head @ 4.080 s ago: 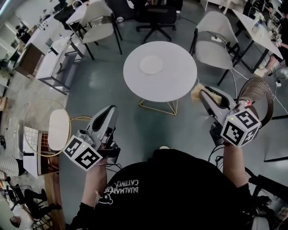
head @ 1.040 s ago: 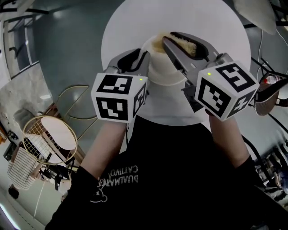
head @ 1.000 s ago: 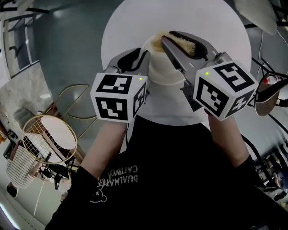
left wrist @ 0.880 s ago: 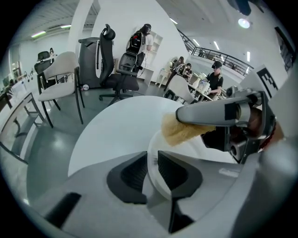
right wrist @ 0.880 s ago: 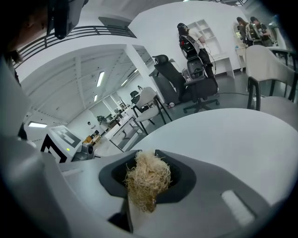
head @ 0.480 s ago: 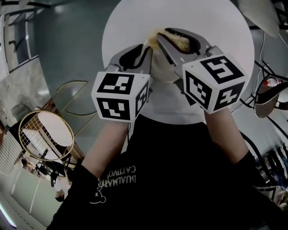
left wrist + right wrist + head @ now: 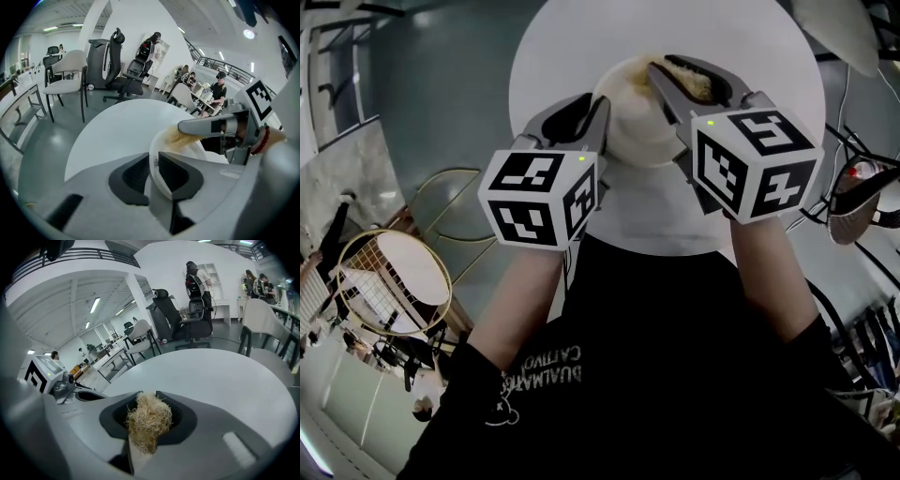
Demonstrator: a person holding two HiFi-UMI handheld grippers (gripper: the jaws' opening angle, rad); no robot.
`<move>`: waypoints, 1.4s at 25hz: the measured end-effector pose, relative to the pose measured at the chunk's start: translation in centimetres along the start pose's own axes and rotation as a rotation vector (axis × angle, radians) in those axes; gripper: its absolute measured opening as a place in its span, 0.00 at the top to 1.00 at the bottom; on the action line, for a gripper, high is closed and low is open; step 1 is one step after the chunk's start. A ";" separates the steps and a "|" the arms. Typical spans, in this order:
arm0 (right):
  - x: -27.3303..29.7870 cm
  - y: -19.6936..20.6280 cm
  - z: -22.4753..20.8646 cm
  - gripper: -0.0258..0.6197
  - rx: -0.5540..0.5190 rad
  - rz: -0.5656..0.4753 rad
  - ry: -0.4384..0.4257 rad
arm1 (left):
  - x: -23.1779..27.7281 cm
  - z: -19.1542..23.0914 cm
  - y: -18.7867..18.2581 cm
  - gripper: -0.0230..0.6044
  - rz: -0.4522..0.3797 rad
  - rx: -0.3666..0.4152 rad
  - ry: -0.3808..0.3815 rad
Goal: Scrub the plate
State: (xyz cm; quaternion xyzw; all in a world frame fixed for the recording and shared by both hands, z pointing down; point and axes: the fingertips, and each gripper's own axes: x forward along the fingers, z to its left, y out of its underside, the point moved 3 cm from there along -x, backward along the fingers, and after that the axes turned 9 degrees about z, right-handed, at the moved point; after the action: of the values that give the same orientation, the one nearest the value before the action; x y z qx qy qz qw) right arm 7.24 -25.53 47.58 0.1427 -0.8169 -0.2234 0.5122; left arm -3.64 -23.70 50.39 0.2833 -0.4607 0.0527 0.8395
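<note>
A round white plate [image 7: 633, 127] is held tilted above the white round table [image 7: 750, 47]. My left gripper [image 7: 598, 103] is shut on the plate's near-left rim; in the left gripper view the rim [image 7: 185, 150] runs between the two jaws of the left gripper [image 7: 153, 161]. My right gripper [image 7: 675, 70] is shut on a tuft of straw-coloured fibre scrubber [image 7: 692, 82], which lies on the plate's far side. That scrubber [image 7: 149, 420] fills the space between the jaws of the right gripper [image 7: 147, 401], and it shows on the plate's upper edge as the scrubber [image 7: 179, 138].
A wire-frame stool [image 7: 394, 281] and a gold wire stand [image 7: 455, 202] are on the floor to the left. A chair seat [image 7: 839, 19] stands beyond the table at the right. Office chairs [image 7: 70, 77] and desks with people stand further back.
Four seconds ago both grippers were away from the table with the plate lying on it. The left gripper now holds the plate, and the scrubber has moved left, then right, across it.
</note>
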 end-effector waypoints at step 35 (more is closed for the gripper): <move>-5.9 2.4 -5.2 0.82 -0.002 0.029 0.114 | -1.6 -0.5 1.7 0.89 -0.073 -0.253 0.095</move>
State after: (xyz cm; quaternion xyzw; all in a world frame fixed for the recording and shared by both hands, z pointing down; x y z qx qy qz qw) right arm 14.46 -21.92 46.21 0.1428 -0.7881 -0.2080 0.5614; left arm -4.77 -21.72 49.67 0.1890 -0.4127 -0.0232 0.8908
